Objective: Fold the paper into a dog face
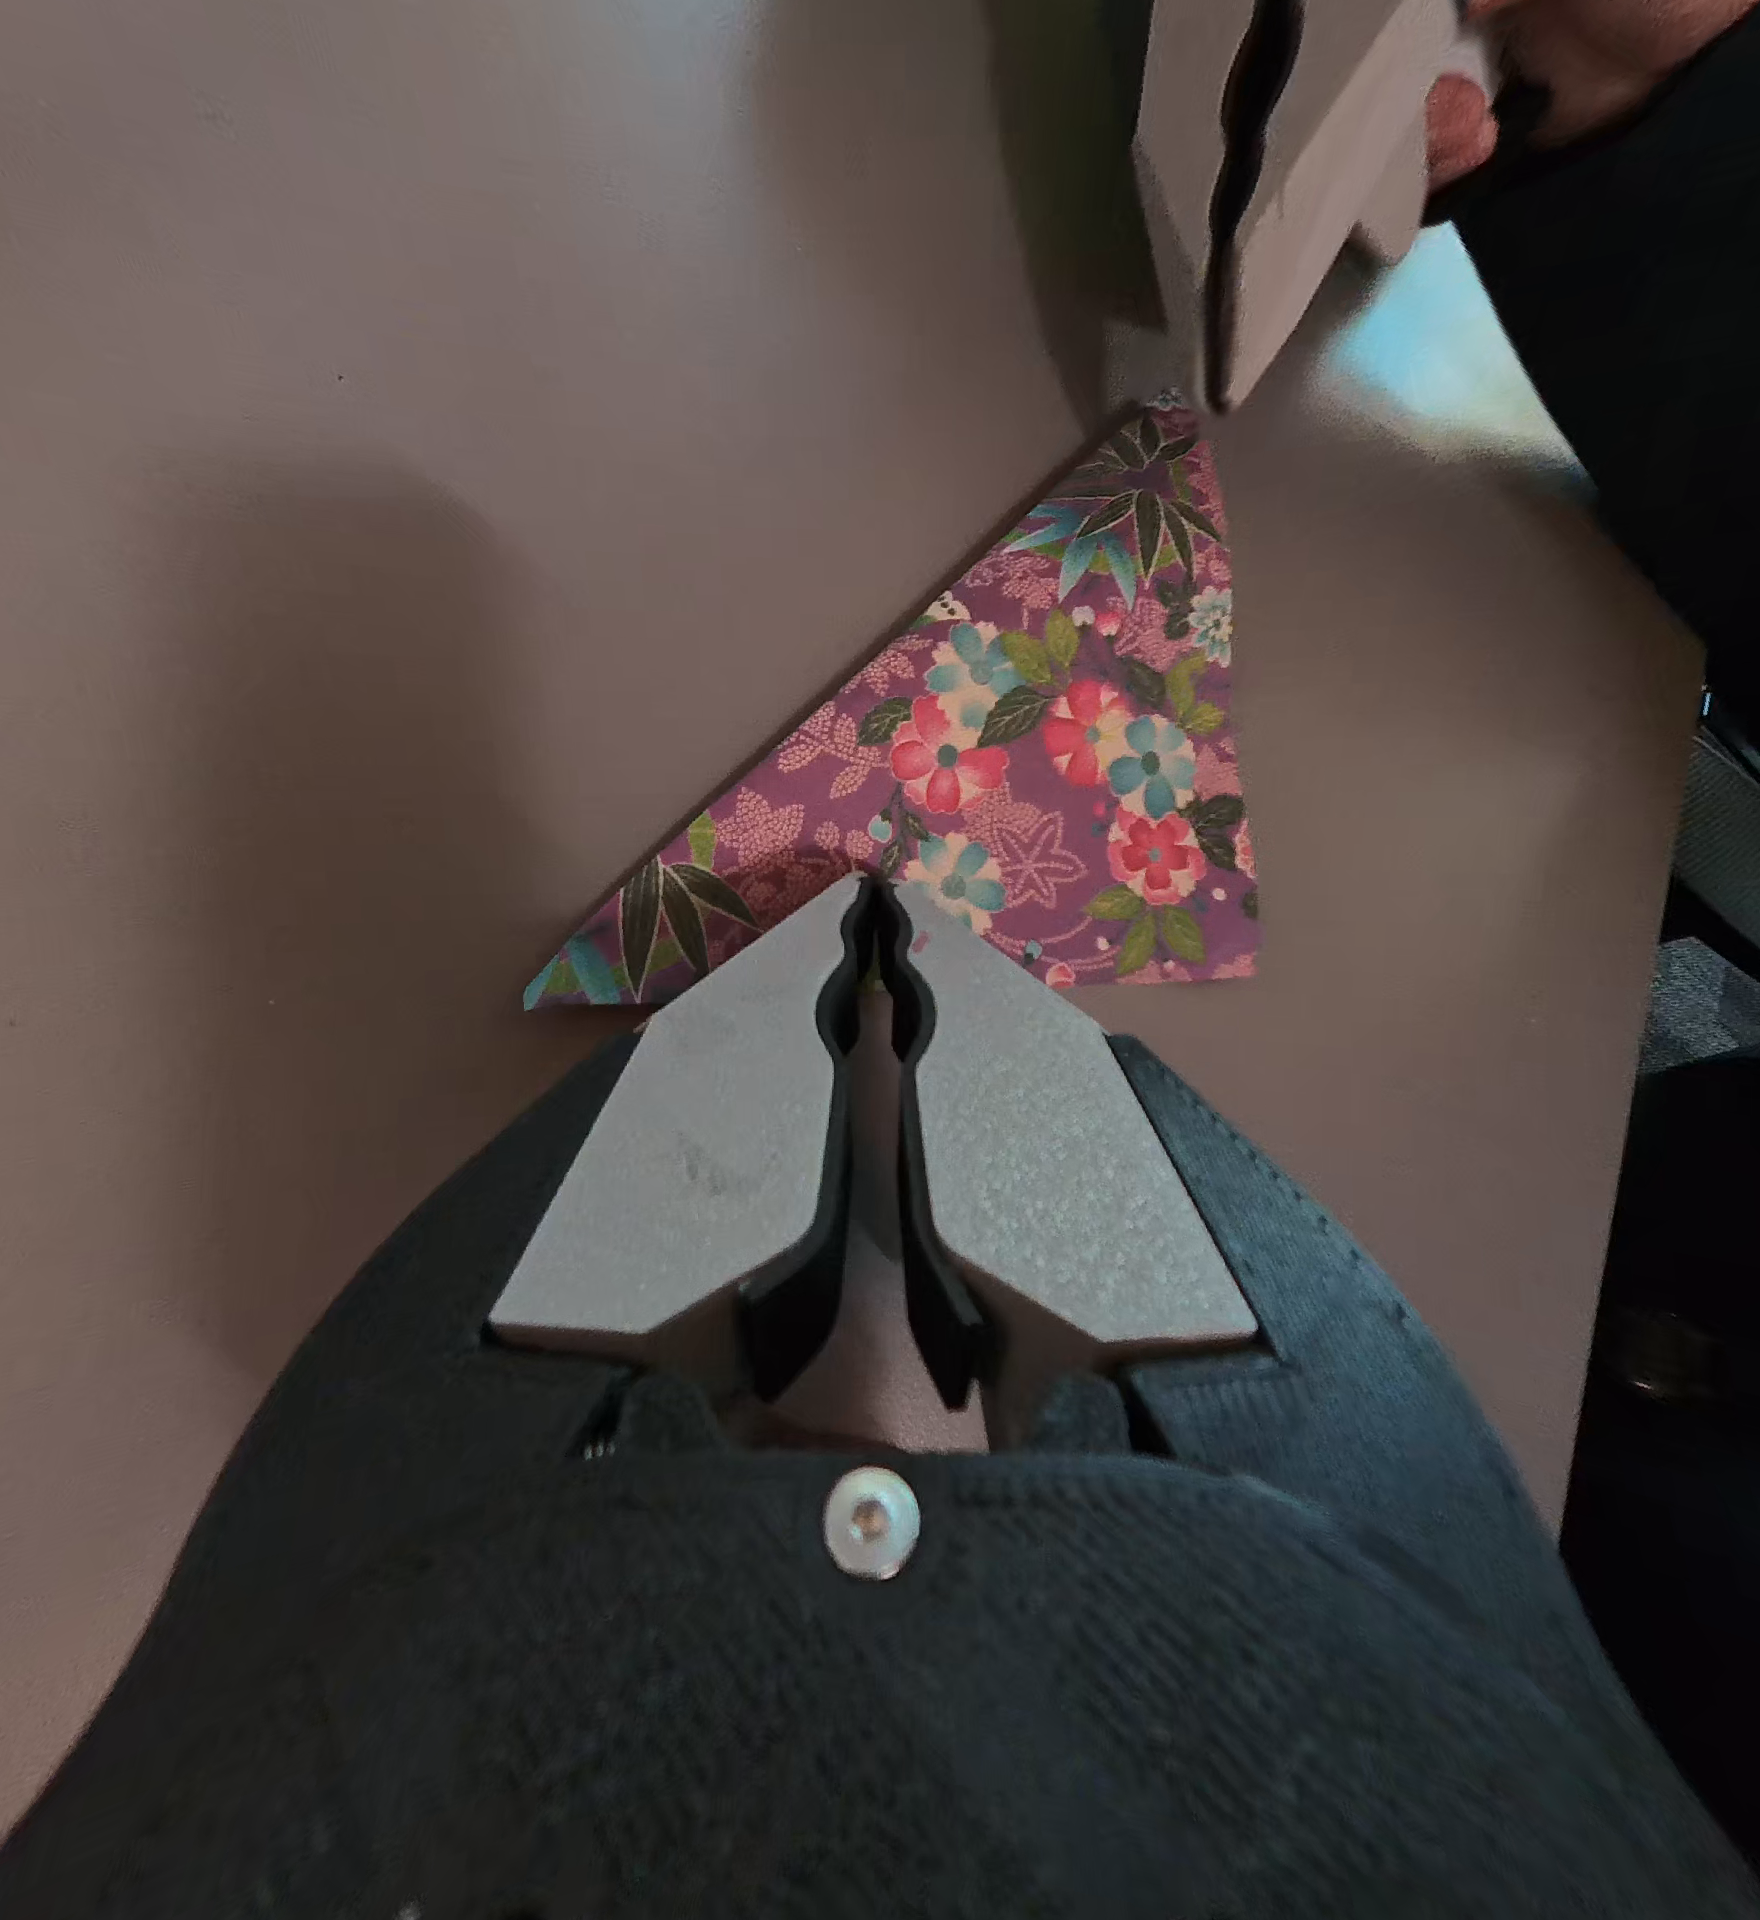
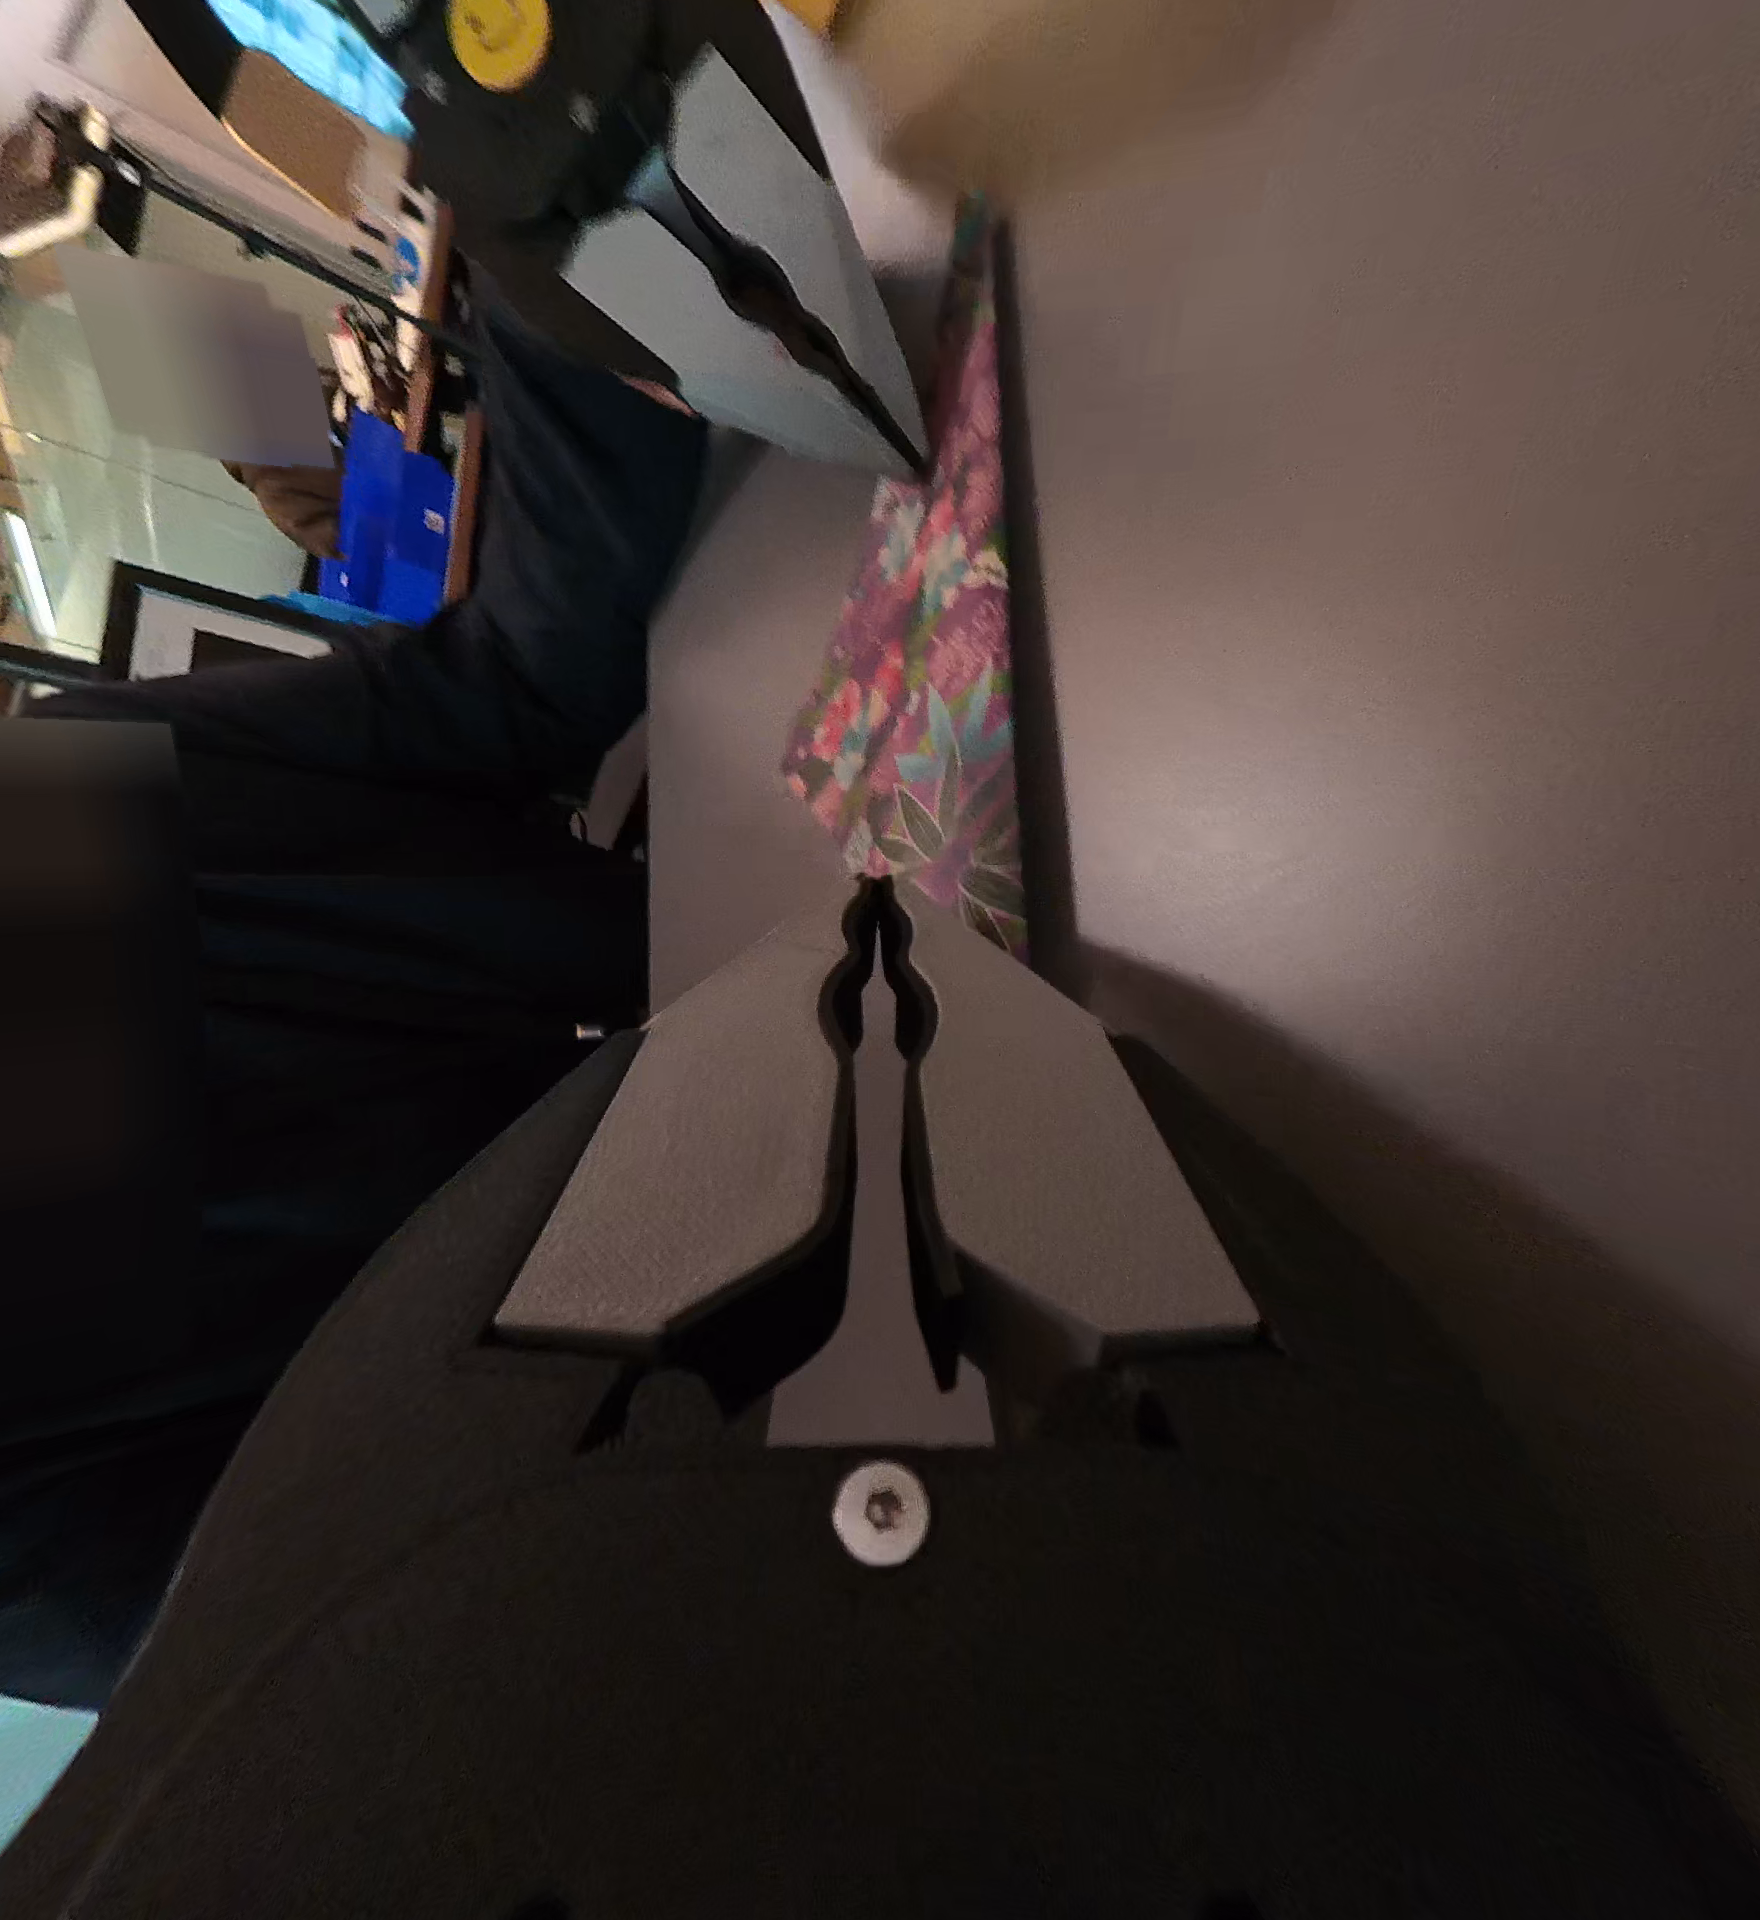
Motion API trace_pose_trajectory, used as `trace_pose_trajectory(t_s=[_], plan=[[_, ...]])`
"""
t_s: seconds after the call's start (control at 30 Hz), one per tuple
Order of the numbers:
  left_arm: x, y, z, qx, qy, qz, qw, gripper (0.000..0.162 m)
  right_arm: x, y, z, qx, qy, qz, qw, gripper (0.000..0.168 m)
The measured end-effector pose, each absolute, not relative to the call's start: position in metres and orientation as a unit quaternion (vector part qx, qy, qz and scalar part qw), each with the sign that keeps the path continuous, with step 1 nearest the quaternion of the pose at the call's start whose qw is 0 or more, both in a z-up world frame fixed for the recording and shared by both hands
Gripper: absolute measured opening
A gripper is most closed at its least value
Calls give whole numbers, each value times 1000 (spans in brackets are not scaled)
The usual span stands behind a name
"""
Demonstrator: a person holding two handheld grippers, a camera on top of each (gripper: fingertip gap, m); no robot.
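Note:
The paper [image 1: 1052, 748] is purple with a flower print, folded into a triangle, and lies on the grey table [image 1: 336, 520]. My left gripper [image 1: 871, 883] is shut, and its tips rest on the paper near the middle of the lower part. My right gripper [image 1: 1214, 400] comes down from the upper right, shut, with its tips at the paper's far corner, which curls up slightly. In the right wrist view my right gripper [image 2: 874, 883] meets that corner of the paper [image 2: 917, 675]. The left gripper [image 2: 920, 462] touches the paper farther off.
The table edge [image 1: 1665, 831] runs down the right side close to the paper. Beyond it are a person's dark clothing [image 2: 388, 831] and room clutter. A hand [image 1: 1468, 125] holds the right gripper. Bare table [image 2: 1427, 623] lies beyond the paper's long edge. The grippers' ends are close to 12 centimeters from one another.

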State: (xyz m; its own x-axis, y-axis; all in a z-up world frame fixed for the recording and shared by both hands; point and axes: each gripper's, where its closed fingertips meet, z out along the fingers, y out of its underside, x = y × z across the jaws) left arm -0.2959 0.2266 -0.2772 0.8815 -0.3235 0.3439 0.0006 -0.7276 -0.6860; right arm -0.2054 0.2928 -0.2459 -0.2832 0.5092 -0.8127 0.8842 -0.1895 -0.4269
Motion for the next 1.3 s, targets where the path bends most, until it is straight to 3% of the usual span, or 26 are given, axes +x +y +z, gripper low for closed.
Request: trace_pose_trajectory(t_s=[0.2,0.67,0.93,1.3], plan=[[-295,227,-277,-901,94,-228,358,0,-236,268,-226,546,621,-544,141,0],[-294,225,-277,-899,96,-237,356,0,-318,219,-238,492,682,-478,253,0],[-294,224,-278,-899,96,-240,354,0,-310,221,-277,506,716,-380,295,0],[-299,228,-278,-900,74,-237,357,0,-290,230,-276,522,687,-398,311,0]])
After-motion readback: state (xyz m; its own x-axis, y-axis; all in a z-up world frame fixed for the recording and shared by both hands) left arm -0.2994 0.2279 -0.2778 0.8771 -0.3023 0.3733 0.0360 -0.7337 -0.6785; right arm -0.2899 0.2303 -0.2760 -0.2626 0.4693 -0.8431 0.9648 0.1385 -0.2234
